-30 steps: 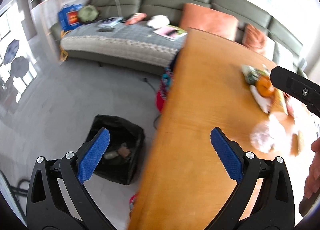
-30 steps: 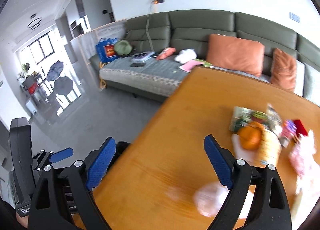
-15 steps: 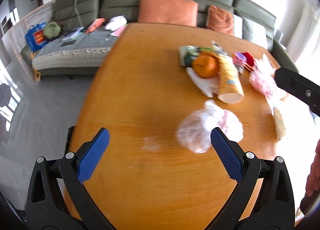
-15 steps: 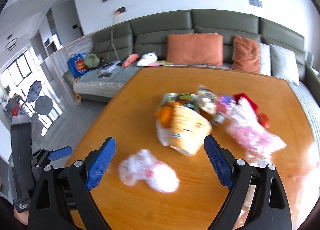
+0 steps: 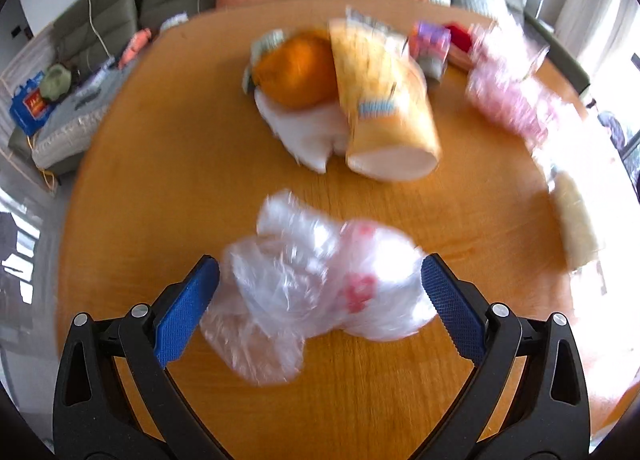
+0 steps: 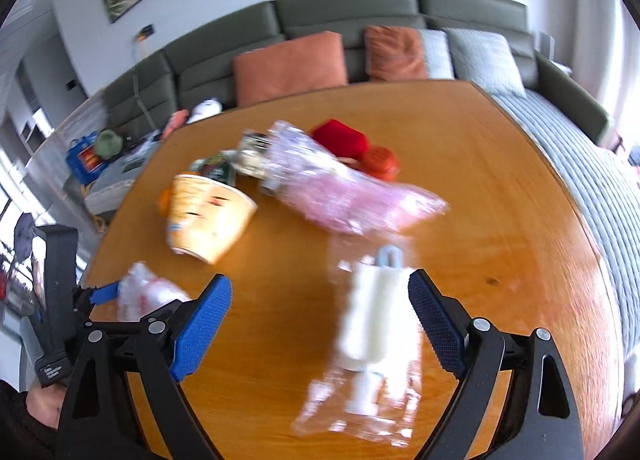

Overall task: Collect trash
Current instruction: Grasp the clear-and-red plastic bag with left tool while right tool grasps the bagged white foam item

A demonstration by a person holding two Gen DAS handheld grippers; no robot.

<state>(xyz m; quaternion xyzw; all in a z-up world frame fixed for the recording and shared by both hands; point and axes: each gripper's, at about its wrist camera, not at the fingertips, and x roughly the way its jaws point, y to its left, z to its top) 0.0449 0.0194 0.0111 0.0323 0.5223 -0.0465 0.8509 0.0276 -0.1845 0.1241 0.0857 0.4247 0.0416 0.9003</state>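
Observation:
A crumpled clear plastic bag (image 5: 320, 284) with red print lies on the wooden table (image 5: 160, 188). My left gripper (image 5: 318, 264) straddles it, jaws closing, and the bag fills the gap between the blue pads. In the right wrist view, a white item in clear wrapping (image 6: 372, 324) lies between the pads of my right gripper (image 6: 320, 282), nearer the right pad. That gripper is open. The left gripper's blue fingertip (image 6: 106, 293) shows beside the crumpled bag (image 6: 148, 294).
Further back on the table lie a tipped yellow paper cup (image 5: 384, 112), an orange (image 5: 296, 72) on a white napkin (image 5: 308, 132), a pink plastic bag (image 6: 348, 200), a red box (image 6: 340, 138) and an orange lid (image 6: 380, 162). A green sofa (image 6: 348, 12) stands behind.
Both grippers swung from the table's left edge over to the trash and dropped lower. The clear bag is now between the left pads and the wrapped white item between the right pads.

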